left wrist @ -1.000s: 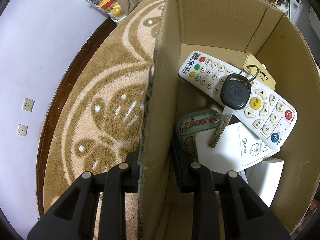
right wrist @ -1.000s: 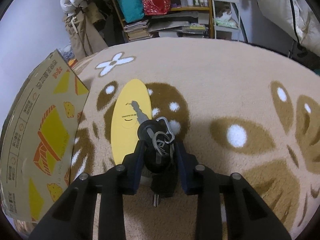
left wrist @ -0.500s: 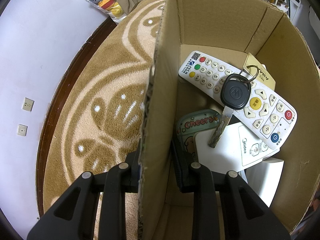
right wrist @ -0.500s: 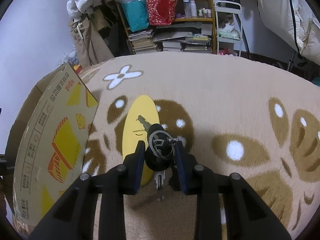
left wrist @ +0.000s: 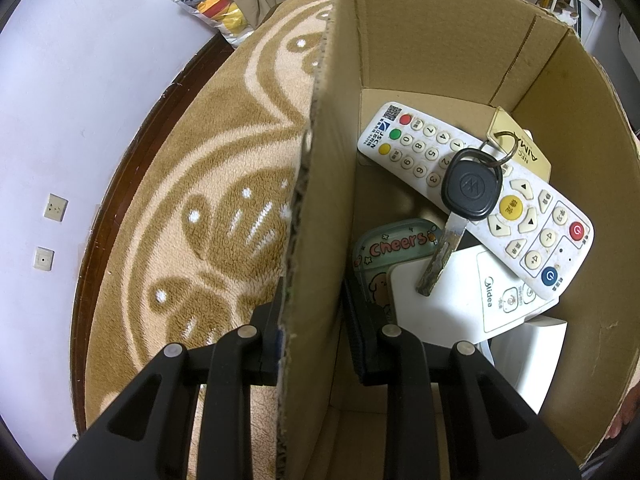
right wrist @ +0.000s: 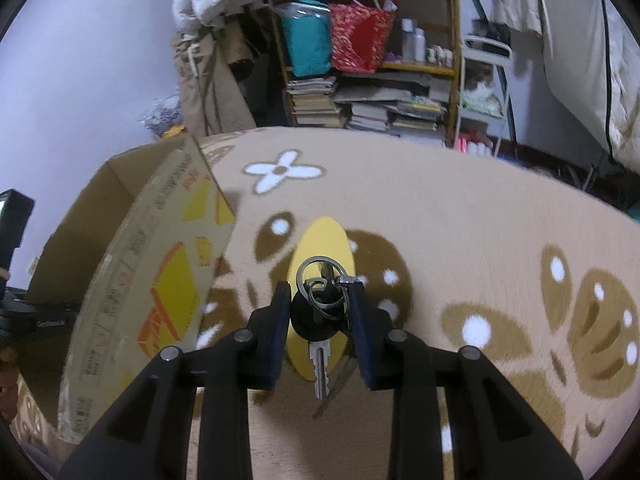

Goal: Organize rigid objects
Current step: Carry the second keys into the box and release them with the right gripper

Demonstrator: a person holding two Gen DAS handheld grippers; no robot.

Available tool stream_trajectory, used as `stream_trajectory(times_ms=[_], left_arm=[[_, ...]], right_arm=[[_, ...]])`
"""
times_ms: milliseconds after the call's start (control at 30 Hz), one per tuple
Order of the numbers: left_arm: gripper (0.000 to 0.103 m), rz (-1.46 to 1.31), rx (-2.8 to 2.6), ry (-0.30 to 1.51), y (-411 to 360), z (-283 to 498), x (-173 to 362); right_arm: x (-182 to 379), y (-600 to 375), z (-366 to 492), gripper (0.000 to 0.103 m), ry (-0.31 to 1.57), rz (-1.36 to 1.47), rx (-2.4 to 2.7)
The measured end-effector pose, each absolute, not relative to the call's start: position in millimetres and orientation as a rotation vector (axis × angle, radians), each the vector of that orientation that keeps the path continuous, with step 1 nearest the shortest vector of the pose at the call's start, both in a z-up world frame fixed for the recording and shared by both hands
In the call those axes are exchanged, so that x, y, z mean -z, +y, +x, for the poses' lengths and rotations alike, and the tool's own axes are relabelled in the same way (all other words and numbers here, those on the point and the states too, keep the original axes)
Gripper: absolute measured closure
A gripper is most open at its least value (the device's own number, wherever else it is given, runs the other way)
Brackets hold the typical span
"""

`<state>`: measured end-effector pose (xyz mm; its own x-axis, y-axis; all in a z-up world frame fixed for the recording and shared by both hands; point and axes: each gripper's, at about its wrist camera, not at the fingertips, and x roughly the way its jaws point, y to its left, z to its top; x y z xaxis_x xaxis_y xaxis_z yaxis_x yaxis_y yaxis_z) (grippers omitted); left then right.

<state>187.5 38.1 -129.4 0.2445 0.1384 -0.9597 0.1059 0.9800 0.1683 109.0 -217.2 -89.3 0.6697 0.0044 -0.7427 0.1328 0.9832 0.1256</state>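
The floor is covered by a beige fluffy carpet (right wrist: 460, 208) with brown leaf shapes and white dots; at its edge a strip of dark brown wooden floor (left wrist: 120, 168) is seen. The pale lilac wall (left wrist: 80, 80) carries two small white wall sockets (left wrist: 50, 232). At the far side stands a wooden shelf (right wrist: 376, 52) full of stacked books, bottles, a teal bag and a red bag. Beside it is a white metal trolley (right wrist: 486, 80). White fabric (right wrist: 592, 60) hangs at the right.
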Motion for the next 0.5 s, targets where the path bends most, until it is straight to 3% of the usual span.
stream_trajectory(times_ms=[500], left_arm=[[0.079,0.214,-0.021,1.327,40.0,188.5,128.3]], right_arm=[[16.4,-181.7,115.9,0.072,0.687,0.133,-0.038]])
